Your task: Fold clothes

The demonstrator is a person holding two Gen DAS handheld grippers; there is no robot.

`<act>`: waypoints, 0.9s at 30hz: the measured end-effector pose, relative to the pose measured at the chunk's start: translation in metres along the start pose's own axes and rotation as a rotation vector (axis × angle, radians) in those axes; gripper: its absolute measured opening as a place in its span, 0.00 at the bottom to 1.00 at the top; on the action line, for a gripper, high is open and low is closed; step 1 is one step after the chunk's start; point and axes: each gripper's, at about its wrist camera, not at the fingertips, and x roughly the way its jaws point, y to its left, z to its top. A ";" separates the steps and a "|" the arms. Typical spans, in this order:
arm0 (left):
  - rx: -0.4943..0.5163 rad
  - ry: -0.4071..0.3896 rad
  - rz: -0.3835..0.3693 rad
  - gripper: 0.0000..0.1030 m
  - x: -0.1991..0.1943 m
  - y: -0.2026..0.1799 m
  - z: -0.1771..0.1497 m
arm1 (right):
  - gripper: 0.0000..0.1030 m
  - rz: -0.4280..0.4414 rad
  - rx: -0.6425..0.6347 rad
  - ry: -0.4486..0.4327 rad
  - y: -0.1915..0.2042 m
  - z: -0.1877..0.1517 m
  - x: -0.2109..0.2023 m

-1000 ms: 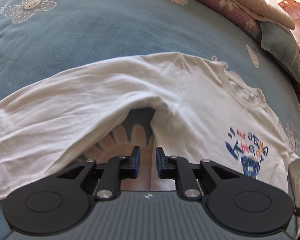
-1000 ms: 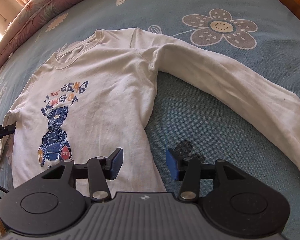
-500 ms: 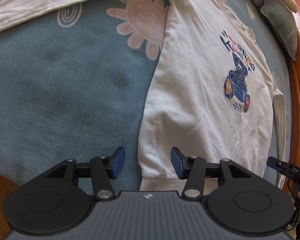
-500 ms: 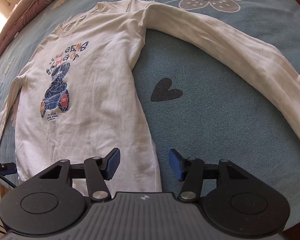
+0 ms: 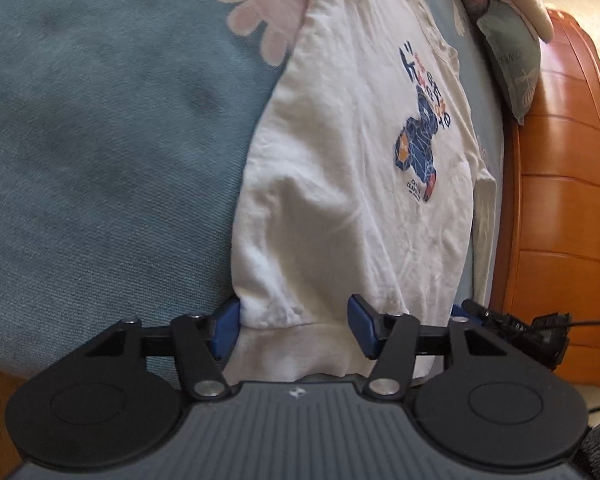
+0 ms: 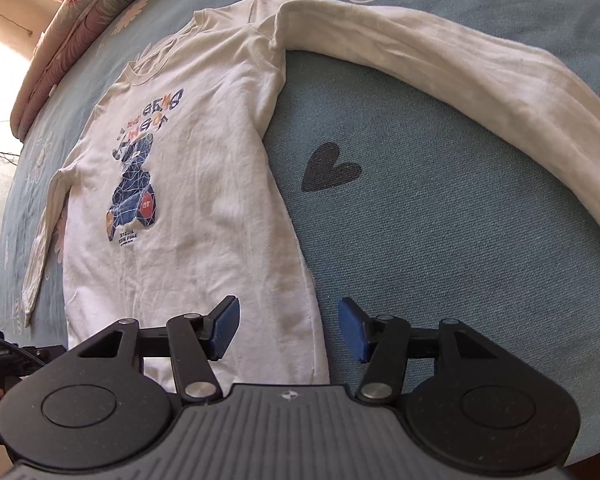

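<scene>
A white long-sleeved shirt (image 5: pixel 340 200) with a blue bear print lies flat, face up, on the blue bedspread (image 5: pixel 100 160). My left gripper (image 5: pixel 294 326) is down at one bottom corner of the shirt. Its jaws are closing with the hem between them, and the left pad (image 5: pixel 226 328) sits at the cloth's side edge. Over the other bottom corner of the shirt (image 6: pixel 204 200), my right gripper (image 6: pixel 288 328) stands open, straddling the side seam. One sleeve (image 6: pixel 460 72) stretches out to the right, and the other sleeve (image 6: pixel 44 240) lies along the body.
The wooden bed frame (image 5: pixel 560 200) runs close along the shirt's far side, with a pillow (image 5: pixel 512 56) and a folded quilt (image 6: pixel 72 28) by the collar end. The bedspread (image 6: pixel 440 220) carries flower and heart prints. The bed's near edge is right under both grippers.
My left gripper moved from the armpit area down to the hem corner, and its jaws opened wide. The right gripper drew back along the side seam to the other hem corner.
</scene>
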 end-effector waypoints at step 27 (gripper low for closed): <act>0.145 0.223 0.260 0.08 -0.012 -0.008 0.019 | 0.22 0.037 0.005 0.307 -0.007 -0.026 0.014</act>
